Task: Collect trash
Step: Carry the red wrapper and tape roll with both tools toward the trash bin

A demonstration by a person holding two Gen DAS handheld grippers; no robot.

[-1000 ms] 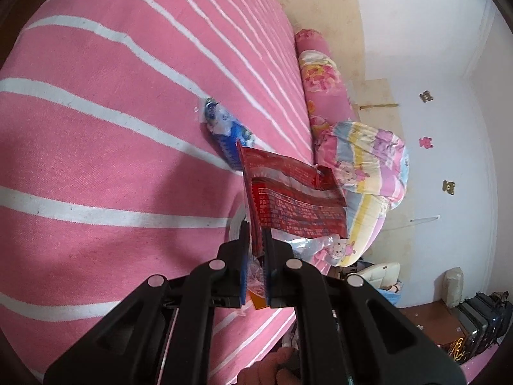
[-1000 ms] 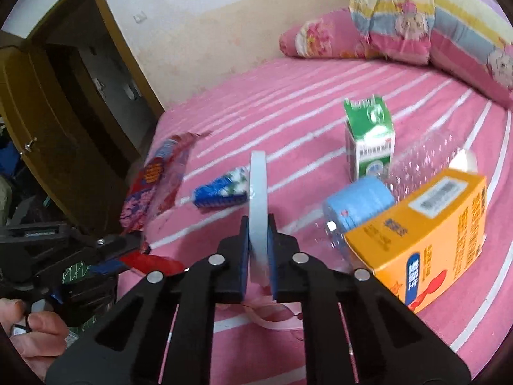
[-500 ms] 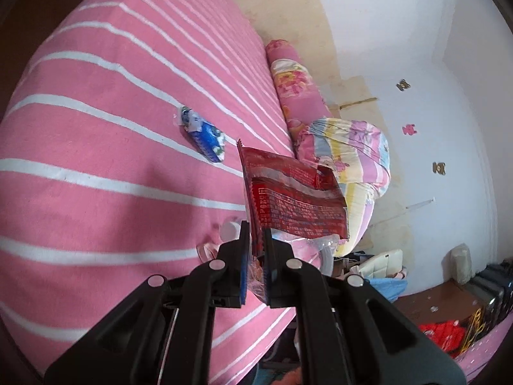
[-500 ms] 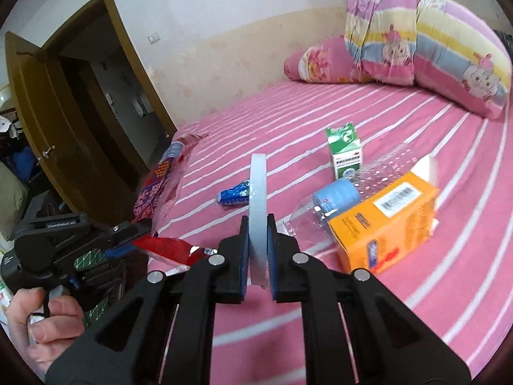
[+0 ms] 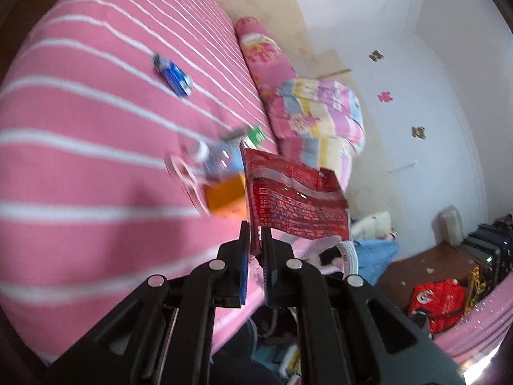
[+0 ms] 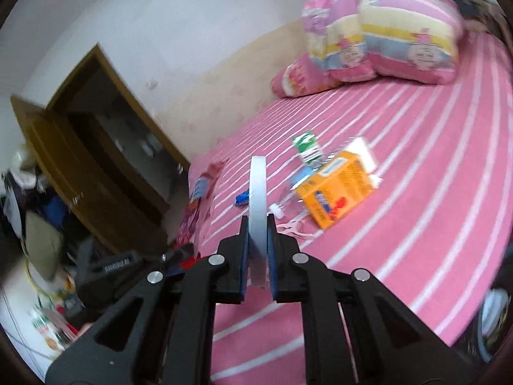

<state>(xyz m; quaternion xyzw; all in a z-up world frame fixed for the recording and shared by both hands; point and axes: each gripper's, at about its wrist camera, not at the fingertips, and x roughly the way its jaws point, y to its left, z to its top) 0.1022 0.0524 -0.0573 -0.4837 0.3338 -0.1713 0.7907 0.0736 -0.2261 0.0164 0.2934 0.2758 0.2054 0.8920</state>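
The left gripper has its black fingers clenched on the lower corner of a red snack wrapper, which stands up from them and fans out to the right, off the bed. The right gripper grips a thin white disc edge-on between its fingers, the disc standing upright above them. Past both lies a bed with a pink cover striped in white. On it, grouped near the middle, are an orange carton, a clear plastic bottle lying just beside it, and a green and white carton behind them. A small blue packet lies apart from that group, farther up the bed. At the head of the bed sit a pink pillow and a folded pastel quilt. In the right view, a brown wooden door stands open at the far left
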